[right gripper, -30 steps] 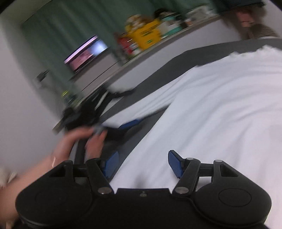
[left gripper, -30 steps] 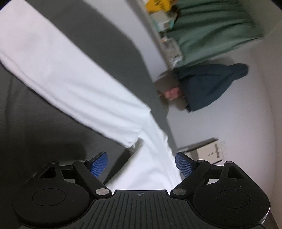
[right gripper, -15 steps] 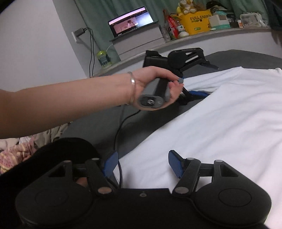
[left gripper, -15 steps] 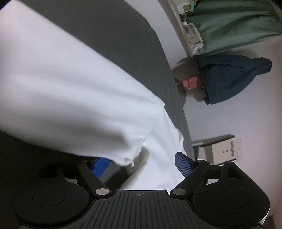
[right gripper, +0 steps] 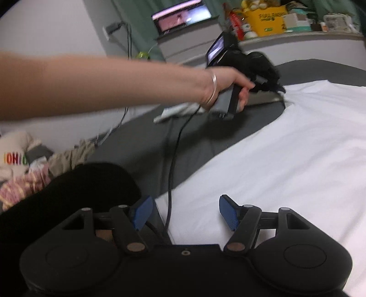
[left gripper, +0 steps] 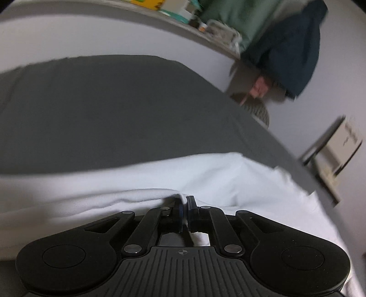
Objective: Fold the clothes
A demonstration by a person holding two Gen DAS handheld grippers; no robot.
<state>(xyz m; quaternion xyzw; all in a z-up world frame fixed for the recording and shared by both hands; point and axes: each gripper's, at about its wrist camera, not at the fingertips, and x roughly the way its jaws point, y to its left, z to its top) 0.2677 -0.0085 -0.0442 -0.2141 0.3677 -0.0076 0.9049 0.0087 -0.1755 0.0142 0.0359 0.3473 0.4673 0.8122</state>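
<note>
On the grey bed (left gripper: 114, 109), left gripper (left gripper: 184, 205) clamps the white shirt (left gripper: 228, 178); right gripper (right gripper: 184, 210) gapes.

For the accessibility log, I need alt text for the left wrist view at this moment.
The left gripper is shut on a pinched fold of a white garment, which lies across the near part of a dark grey bed sheet. Behind the bed, blurred, a dark blue jacket hangs against a pale wall beside a cluttered shelf.

"OHIO" on cream garment (right gripper: 13, 157), yellow box (right gripper: 266, 19) lettering blurred
</note>
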